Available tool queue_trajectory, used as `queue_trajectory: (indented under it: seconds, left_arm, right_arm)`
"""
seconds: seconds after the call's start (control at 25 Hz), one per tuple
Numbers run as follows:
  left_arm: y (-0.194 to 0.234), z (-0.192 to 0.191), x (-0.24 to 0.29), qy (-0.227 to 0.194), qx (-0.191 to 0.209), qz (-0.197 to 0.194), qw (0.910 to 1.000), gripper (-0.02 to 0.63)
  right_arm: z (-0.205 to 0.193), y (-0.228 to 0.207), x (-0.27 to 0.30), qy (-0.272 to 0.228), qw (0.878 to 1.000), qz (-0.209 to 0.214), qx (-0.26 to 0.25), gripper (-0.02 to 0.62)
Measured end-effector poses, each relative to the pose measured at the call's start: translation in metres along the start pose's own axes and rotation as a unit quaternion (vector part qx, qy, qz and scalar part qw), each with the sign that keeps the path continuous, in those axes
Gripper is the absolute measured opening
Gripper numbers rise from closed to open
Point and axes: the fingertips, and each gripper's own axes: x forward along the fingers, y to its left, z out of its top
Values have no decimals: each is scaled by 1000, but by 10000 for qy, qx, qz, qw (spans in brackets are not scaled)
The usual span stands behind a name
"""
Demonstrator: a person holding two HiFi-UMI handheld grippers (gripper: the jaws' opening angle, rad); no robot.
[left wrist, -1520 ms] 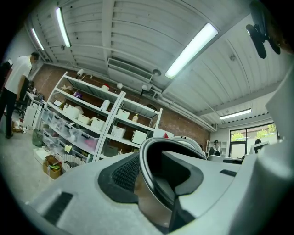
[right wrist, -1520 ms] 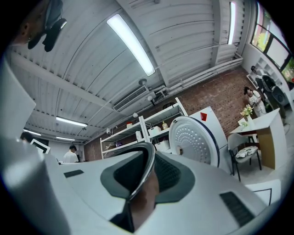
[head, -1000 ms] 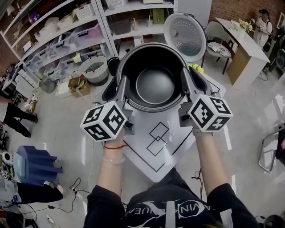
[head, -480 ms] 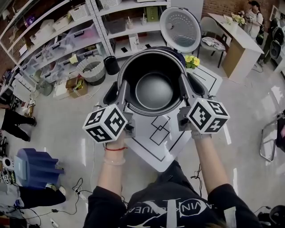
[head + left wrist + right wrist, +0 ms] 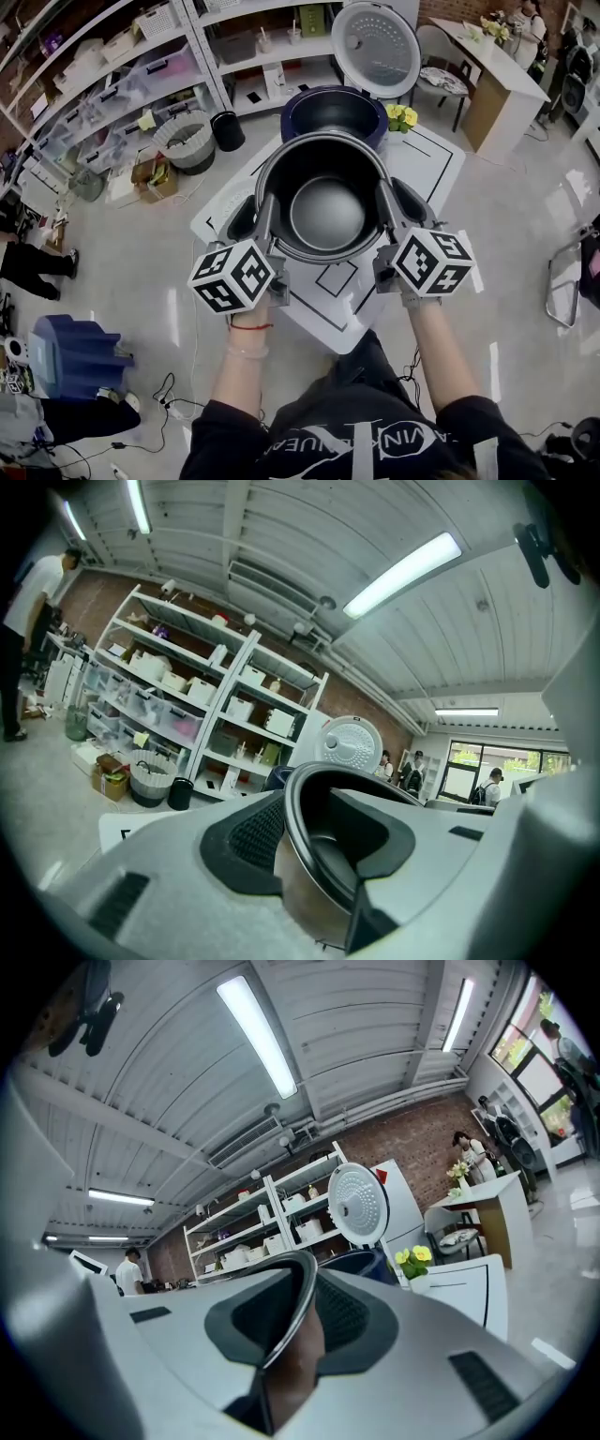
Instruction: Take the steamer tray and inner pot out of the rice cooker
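I've got inner pot (image 5: 325,211) out of rice cooker (image 5: 302,105), above worktop (image 5: 427,161), left hand-held gripper (image 5: 266,208) clamped on left rim, right hand-held gripper (image 5: 385,199) clamped on right rim

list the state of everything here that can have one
rice cooker, lid open, no pot inside
inner pot, empty, out of the cooker, gripped at both sides of its rim
left hand-held gripper, shut on the pot's rim
right hand-held gripper, shut on the pot's rim

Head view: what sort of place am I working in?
Probably a lab or workshop, not a home kitchen: open shelving racks with storage bins, a white table marked with black outlines, and cables on the floor.
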Motion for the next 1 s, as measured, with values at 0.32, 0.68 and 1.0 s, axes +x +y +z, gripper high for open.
queue_trajectory:
  seconds: [0.32,0.68,1.0]
  left_arm:
    - [17,-48,-3,367,-156,112,9991,135]
    - [30,-88,-4,704,-282,240,9968,135]
    - [34,-107,-2,925,-283,310,9948,135]
  right_arm:
    - [-46,-13,-9,298,9995,-93,112,75]
    - [-90,-28,-19,636,9975,-174,251,75]
    - [-117,-41,-25,937,9944,-278,399,75]
